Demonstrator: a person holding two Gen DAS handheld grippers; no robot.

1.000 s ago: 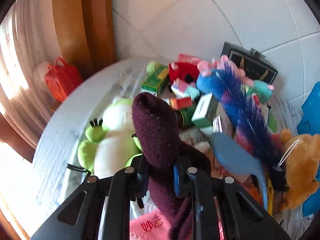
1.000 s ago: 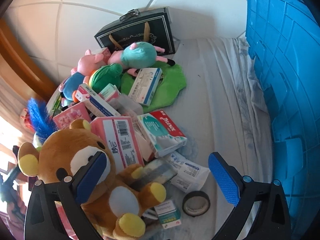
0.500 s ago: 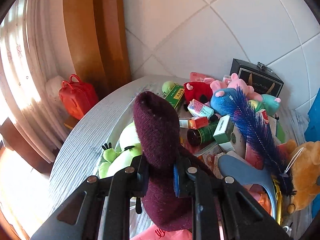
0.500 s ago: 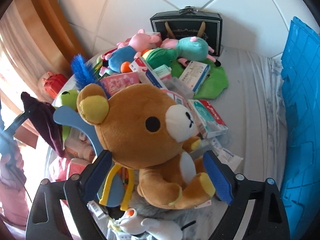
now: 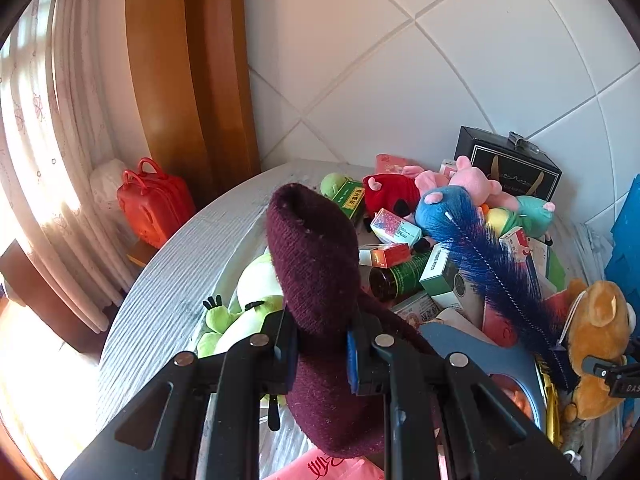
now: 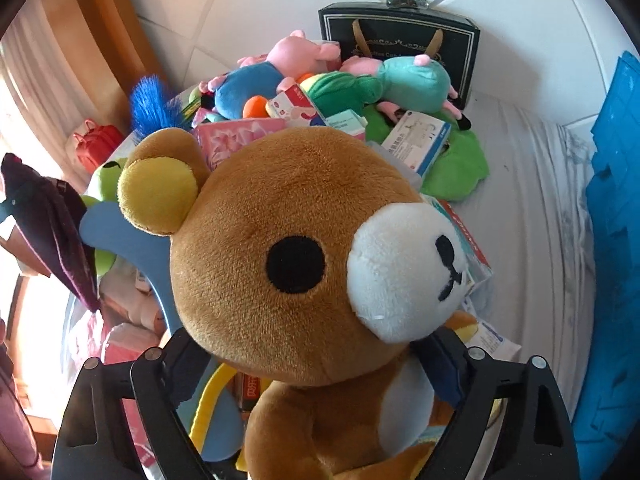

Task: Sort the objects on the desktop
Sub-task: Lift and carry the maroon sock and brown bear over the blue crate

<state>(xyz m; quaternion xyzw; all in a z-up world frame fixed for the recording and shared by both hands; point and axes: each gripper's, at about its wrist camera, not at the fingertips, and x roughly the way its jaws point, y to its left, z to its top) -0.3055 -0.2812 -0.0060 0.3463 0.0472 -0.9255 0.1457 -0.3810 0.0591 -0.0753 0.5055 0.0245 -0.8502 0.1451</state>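
The left gripper point(image 5: 322, 350) is closed on a maroon knitted sock point(image 5: 320, 280), its fingers pinching the sock's middle so the open cuff stands up above the table point(image 5: 168, 292). The left wrist view alone shows the green frog plush point(image 5: 244, 308) lying just beyond those fingers, the red toy suitcase point(image 5: 154, 208) off the table's edge by the curtain, and a dark bottle point(image 5: 394, 280) among the small boxes. It also catches the blue feather point(image 5: 488, 264) along its full length, lying across the pile.

The right gripper point(image 6: 312, 356) is narrowed around the neck of a brown teddy bear point(image 6: 280, 248), its fingers pressed against the plush on either side; the bear's head fills that view. Only the right wrist view shows the bear's face, the green cloth point(image 6: 460, 168) under the white medicine box point(image 6: 420, 140), and the blue crate point(image 6: 616, 240) along the right side. Both views show the black gift box point(image 6: 400, 44) against the tiled wall, behind the pig plushes point(image 6: 304, 52).
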